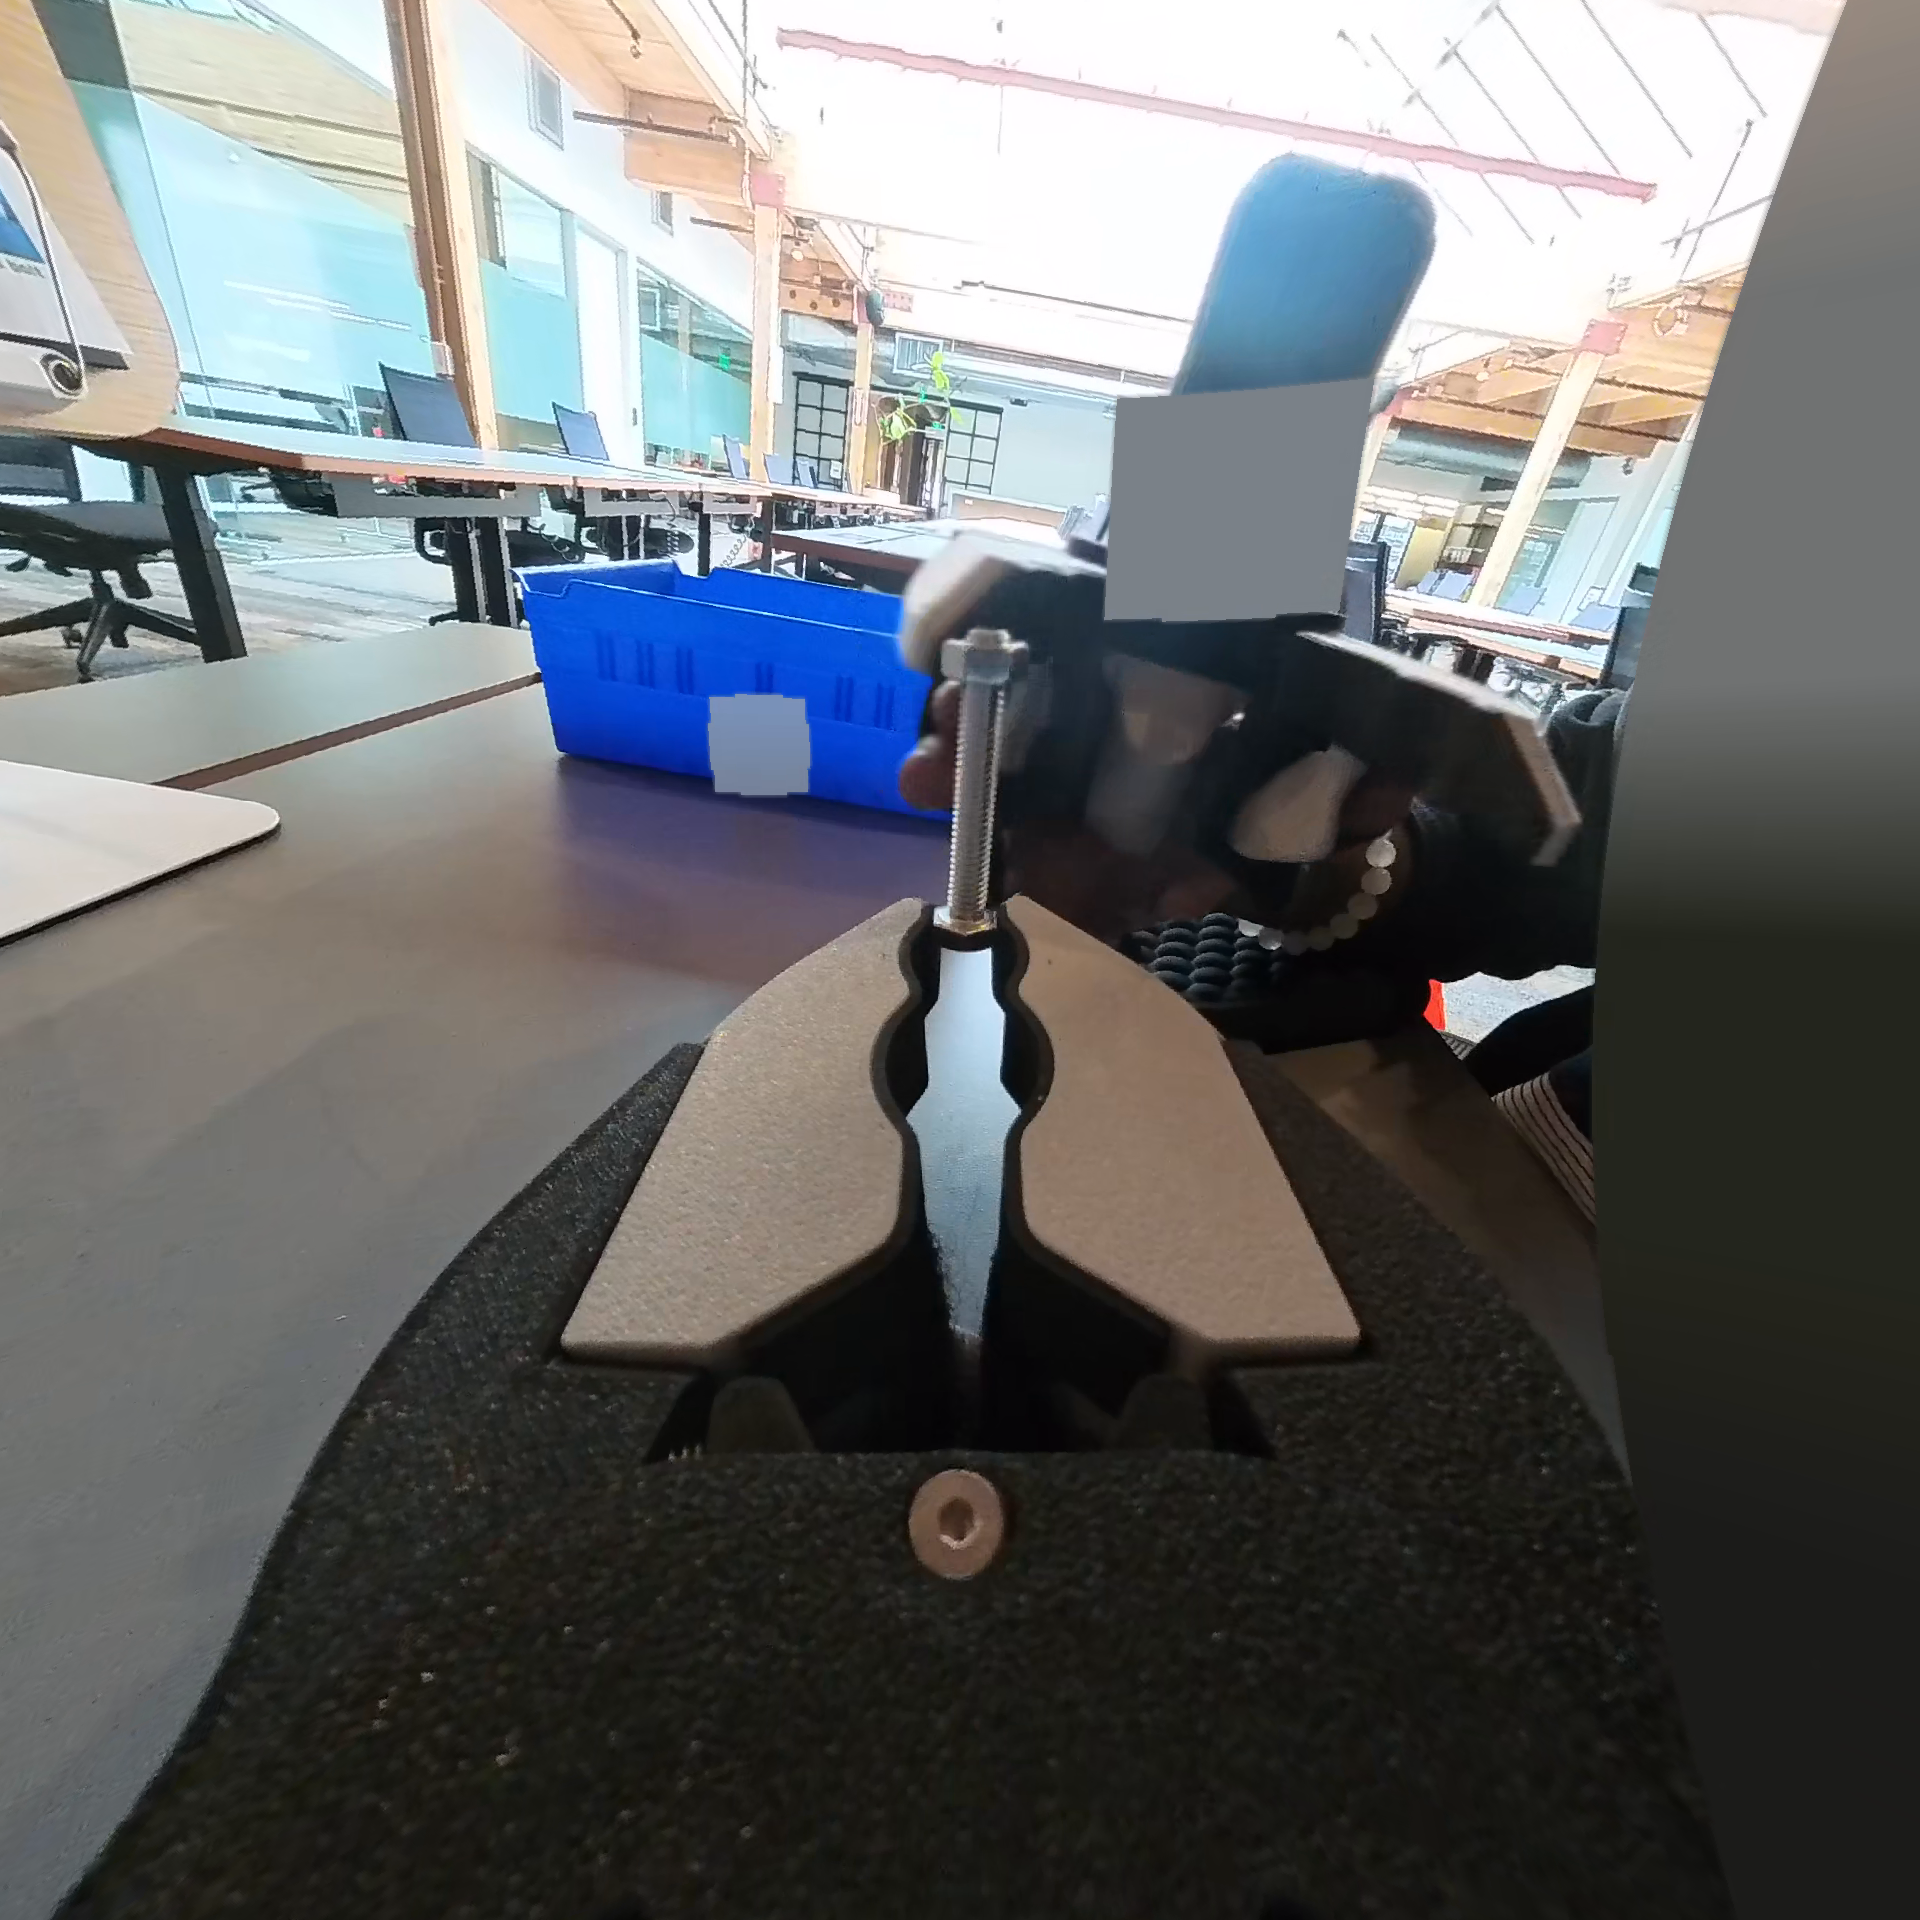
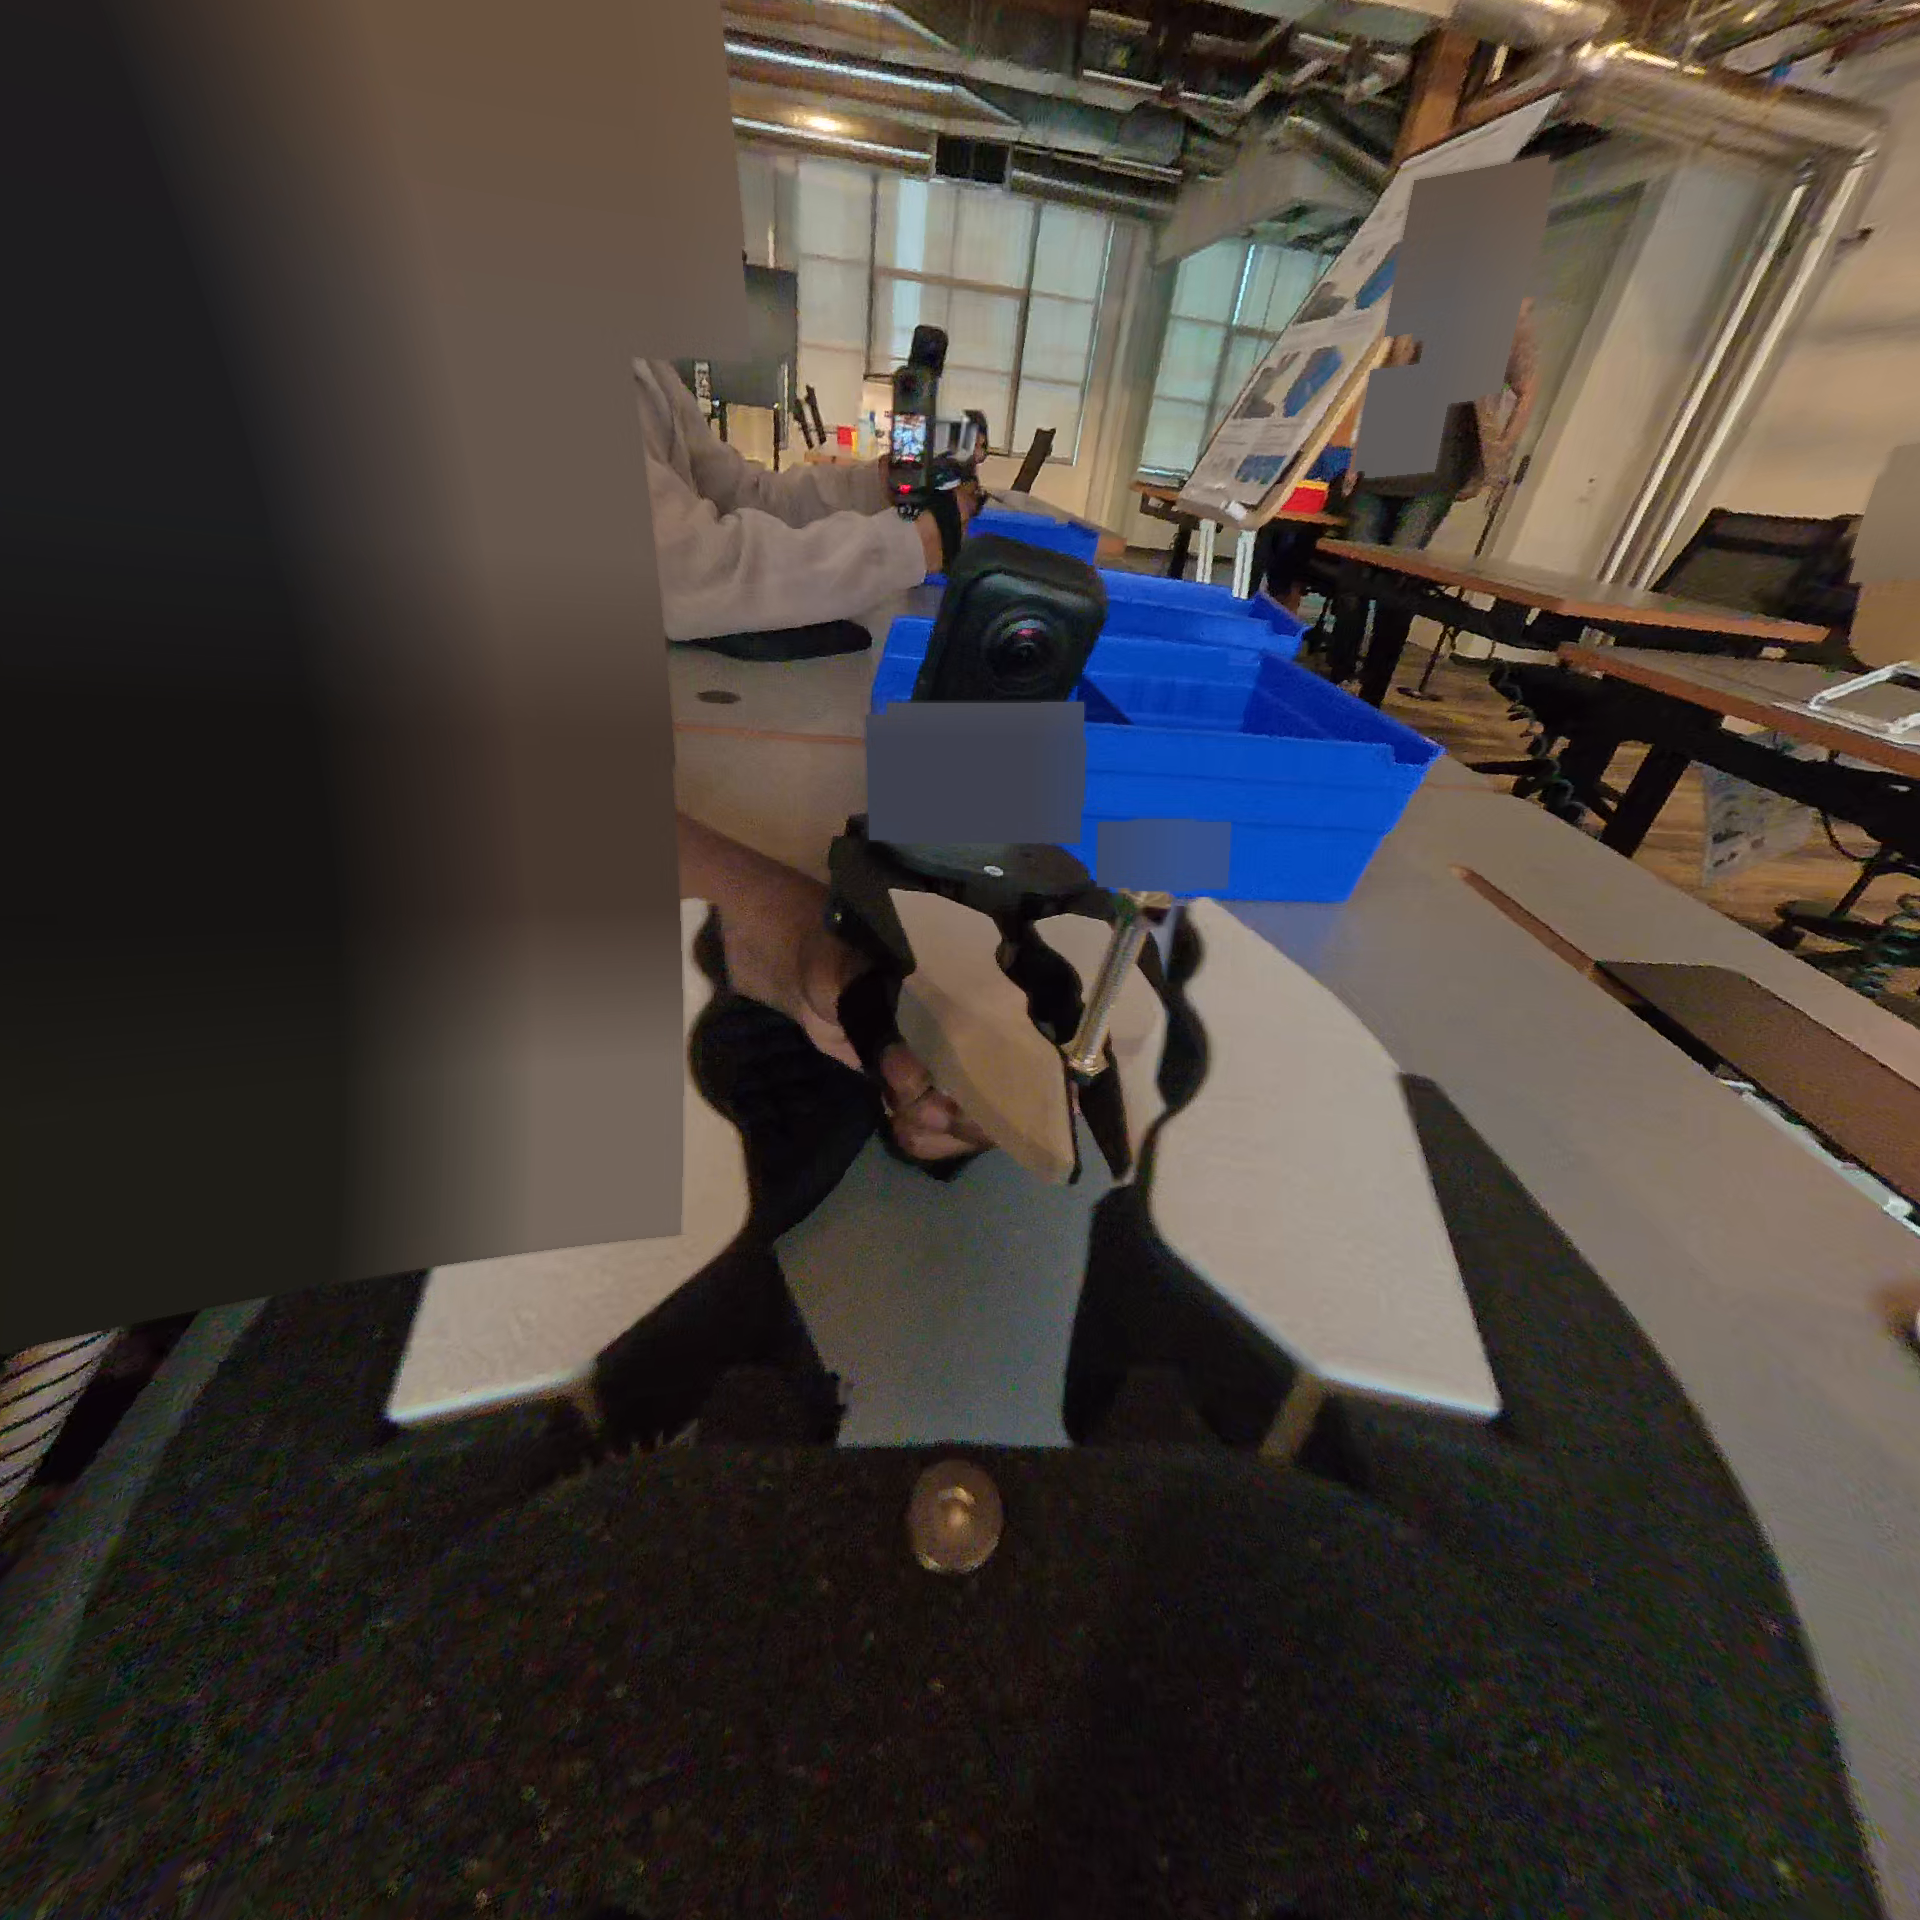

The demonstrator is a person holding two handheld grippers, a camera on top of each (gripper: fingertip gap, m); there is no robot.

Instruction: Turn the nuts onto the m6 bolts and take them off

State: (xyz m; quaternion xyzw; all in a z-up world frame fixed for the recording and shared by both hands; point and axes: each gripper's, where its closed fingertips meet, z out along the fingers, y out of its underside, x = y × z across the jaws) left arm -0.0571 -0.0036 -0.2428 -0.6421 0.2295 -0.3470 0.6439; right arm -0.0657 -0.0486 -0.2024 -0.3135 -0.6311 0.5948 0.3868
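Silver threaded bolt — upright above the dark table, hex head pinched between the left gripper's narrow tips, a hex nut at its upper end. Right gripper — spread wide, gripping nothing.

- A long row of wood-topped desks on black legs runs back into an open office, with black mesh office chairs beside them.
- Frosted glass partition walls in pale timber frames line one side.
- Exposed timber posts and roof beams stand under a glaring bright ceiling.
- Tall gridded windows sit below silver ducts.
- A display board leans on a wooden easel.
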